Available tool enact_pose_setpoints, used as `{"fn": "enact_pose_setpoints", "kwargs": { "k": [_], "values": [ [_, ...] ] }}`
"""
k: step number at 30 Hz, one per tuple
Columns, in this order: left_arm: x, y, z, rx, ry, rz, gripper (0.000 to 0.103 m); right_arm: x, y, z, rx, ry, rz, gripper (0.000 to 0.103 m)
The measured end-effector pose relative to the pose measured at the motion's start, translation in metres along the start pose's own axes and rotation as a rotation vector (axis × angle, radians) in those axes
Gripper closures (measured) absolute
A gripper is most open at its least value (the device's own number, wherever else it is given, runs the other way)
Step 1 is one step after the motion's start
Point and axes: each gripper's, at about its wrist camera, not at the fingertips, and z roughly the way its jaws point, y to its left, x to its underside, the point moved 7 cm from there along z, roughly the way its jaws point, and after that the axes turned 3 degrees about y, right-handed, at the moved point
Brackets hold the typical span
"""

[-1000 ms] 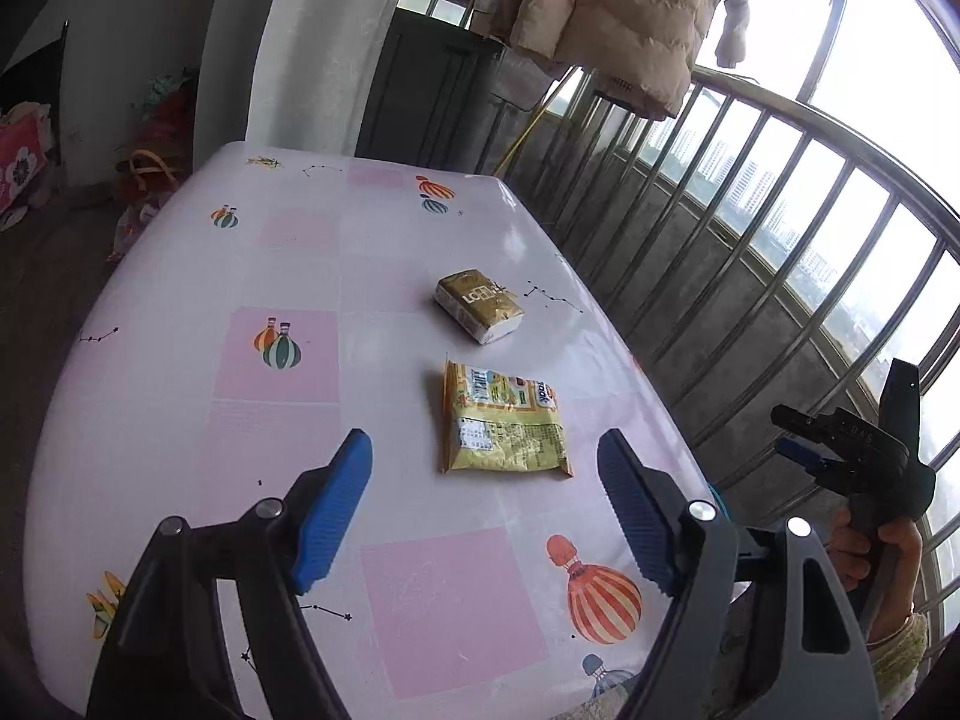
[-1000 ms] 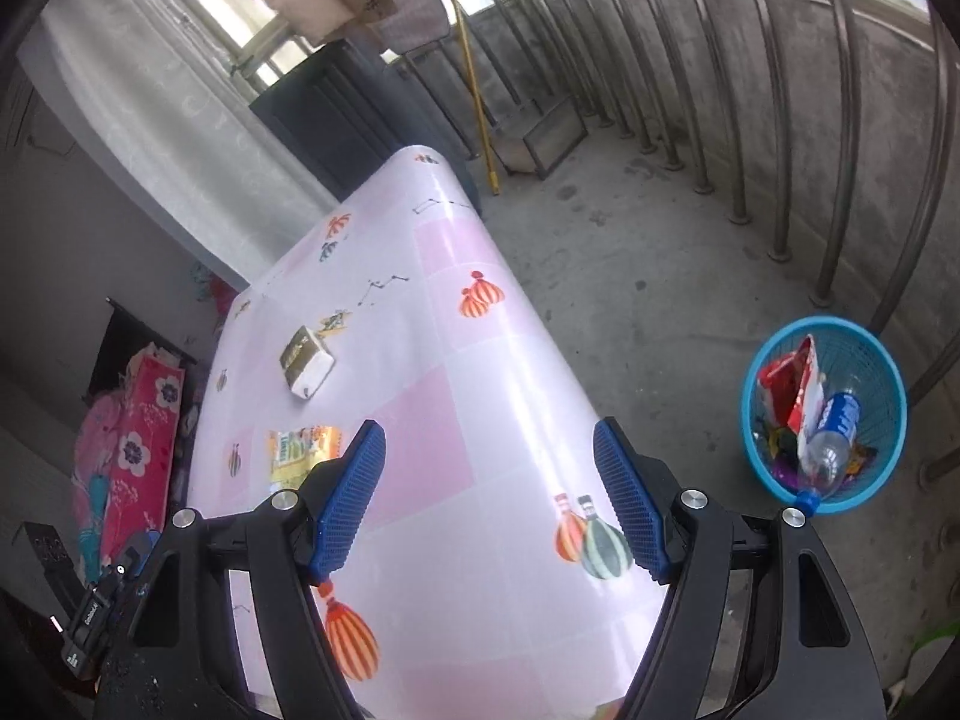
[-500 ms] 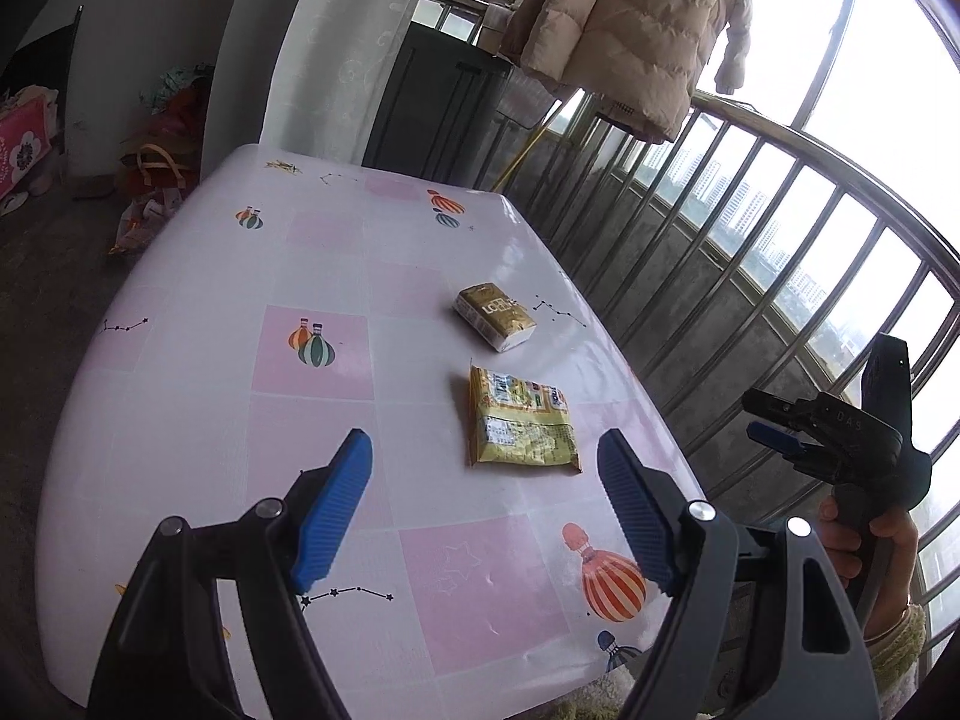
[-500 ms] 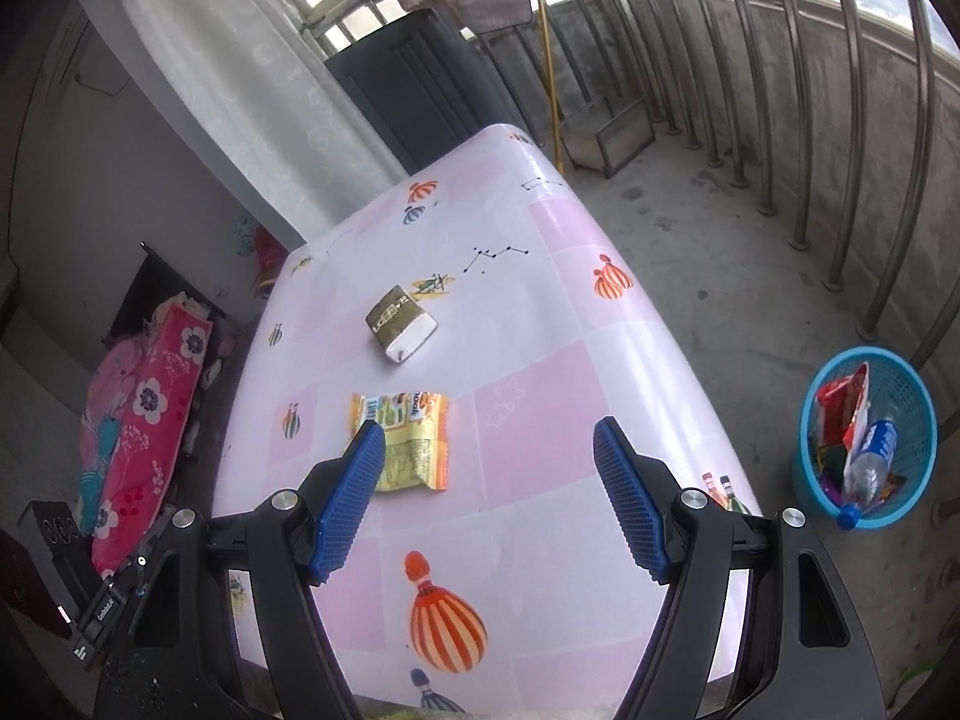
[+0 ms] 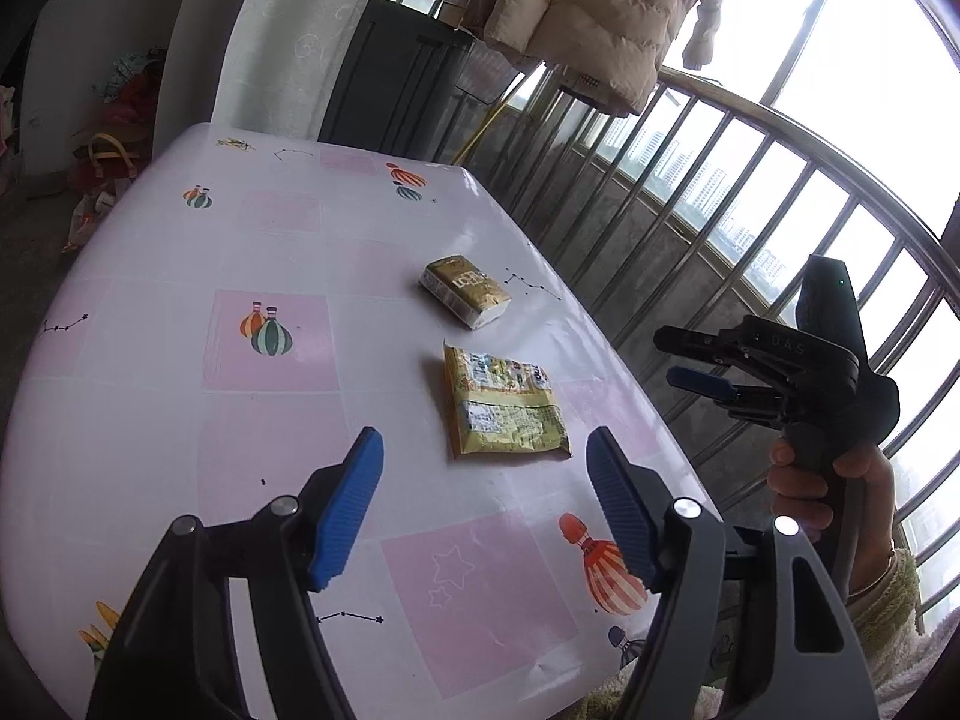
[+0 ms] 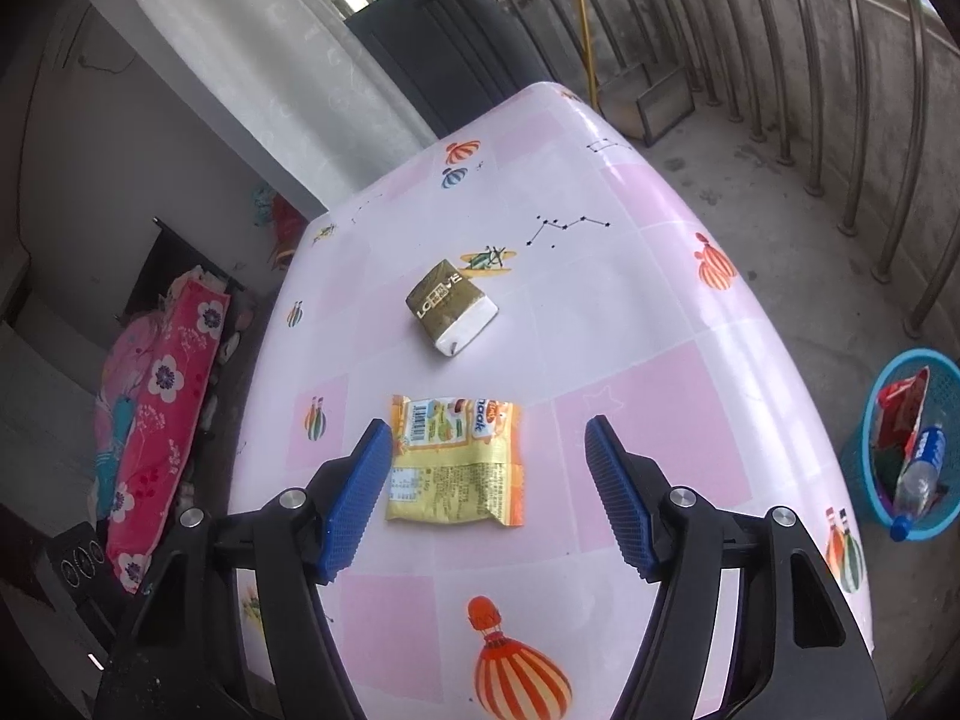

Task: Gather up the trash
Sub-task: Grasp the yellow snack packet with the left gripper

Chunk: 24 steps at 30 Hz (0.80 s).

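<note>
A flat yellow snack wrapper (image 5: 504,408) lies on the pink-and-white table (image 5: 180,396); it also shows in the right wrist view (image 6: 456,462). Beyond it lies a gold tissue pack (image 5: 467,291), seen in the right wrist view too (image 6: 451,307). My left gripper (image 5: 483,504) is open and empty above the table's near part, just short of the wrapper. My right gripper (image 6: 487,492) is open and empty, hovering over the wrapper; in the left wrist view it (image 5: 690,360) is held off the table's right edge.
A blue mesh trash basket (image 6: 876,420) with a plastic bottle and wrappers stands on the floor right of the table. A metal railing (image 5: 750,192) runs along the right. A puffy coat (image 5: 588,12) hangs behind; a floral bundle (image 6: 156,408) lies left.
My right gripper swung left from the basket side to over the table, so the wrapper now lies between its fingers. My left gripper shifted slightly; both stayed open.
</note>
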Motion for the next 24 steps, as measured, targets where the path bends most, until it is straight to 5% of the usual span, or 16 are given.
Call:
{"fn": "enact_pose_setpoints", "kwargs": {
  "k": [8,13,18,24],
  "values": [
    [0.011,-0.015,0.047,0.145,0.143,0.022,0.069,0.005,0.002,0.032,-0.028,0.071,-0.008,0.081],
    [0.02,-0.024,0.081,0.245,0.234,-0.031,0.083,0.0,-0.003,0.054,-0.053,0.091,-0.003,0.092],
    [0.021,-0.013,0.11,0.171,0.304,-0.086,0.088,0.003,-0.011,0.078,-0.092,0.143,0.032,0.097],
    [-0.001,0.018,0.109,0.111,0.252,-0.174,0.088,0.033,0.006,0.091,-0.154,0.244,0.004,0.097]
  ]
}}
